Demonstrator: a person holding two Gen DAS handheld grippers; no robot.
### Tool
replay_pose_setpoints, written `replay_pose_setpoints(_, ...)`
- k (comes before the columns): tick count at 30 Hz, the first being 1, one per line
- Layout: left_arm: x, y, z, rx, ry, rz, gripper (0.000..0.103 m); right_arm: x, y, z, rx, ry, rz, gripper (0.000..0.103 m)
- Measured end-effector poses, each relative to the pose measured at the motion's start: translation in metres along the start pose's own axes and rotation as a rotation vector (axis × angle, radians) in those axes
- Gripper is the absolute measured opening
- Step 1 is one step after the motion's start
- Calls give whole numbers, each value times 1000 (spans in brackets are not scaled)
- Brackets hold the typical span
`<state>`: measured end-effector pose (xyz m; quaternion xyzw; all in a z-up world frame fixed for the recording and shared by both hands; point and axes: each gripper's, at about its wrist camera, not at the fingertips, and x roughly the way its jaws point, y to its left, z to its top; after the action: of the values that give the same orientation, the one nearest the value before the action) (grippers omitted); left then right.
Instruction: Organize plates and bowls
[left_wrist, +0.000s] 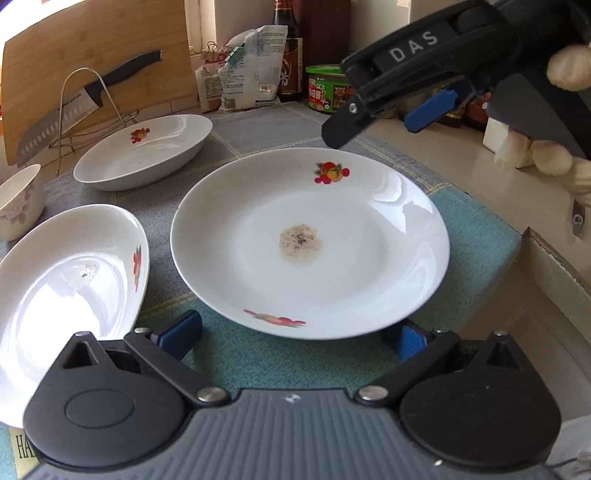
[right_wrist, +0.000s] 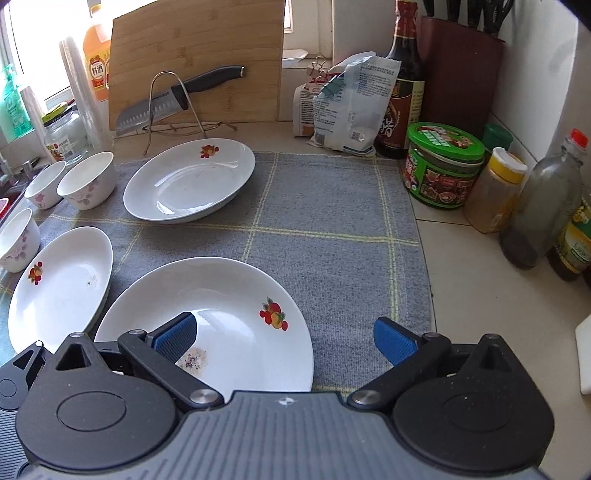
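Three white plates with fruit prints lie on a grey-green mat. The near plate (left_wrist: 310, 240) (right_wrist: 221, 325) has a speckled stain in its middle. My left gripper (left_wrist: 291, 338) is open, its blue pads on either side of this plate's near rim. My right gripper (right_wrist: 284, 341) is open and empty above the same plate; it also shows in the left wrist view (left_wrist: 388, 110). A second plate (left_wrist: 70, 284) (right_wrist: 62, 280) lies to the left. A third plate (left_wrist: 144, 151) (right_wrist: 190, 181) lies farther back. Three floral bowls (right_wrist: 88, 181) stand at the left.
A knife (right_wrist: 177, 96) rests on a wire rack in front of a bamboo board (right_wrist: 195, 55). Bags, a sauce bottle (right_wrist: 402, 81), a green-lidded tub (right_wrist: 443, 166) and several bottles crowd the back and right. A cardboard edge (left_wrist: 554, 266) is at the right.
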<state>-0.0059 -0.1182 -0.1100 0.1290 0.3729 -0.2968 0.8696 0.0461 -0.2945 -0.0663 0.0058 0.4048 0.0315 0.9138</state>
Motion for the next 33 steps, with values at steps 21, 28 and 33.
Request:
replay_pose_setpoints(21, 1, 0, -6, 32, -54, -26, 103, 50, -8, 13, -195, 154, 413, 103)
replay_pose_setpoints(28, 3, -1, -3, 90, -59, -35, 103, 57, -12, 18, -226, 171, 483, 103)
replay_pose_setpoints(33, 4, -1, 2, 93, -50, -52, 102, 60, -13, 20, -248, 191, 499, 101)
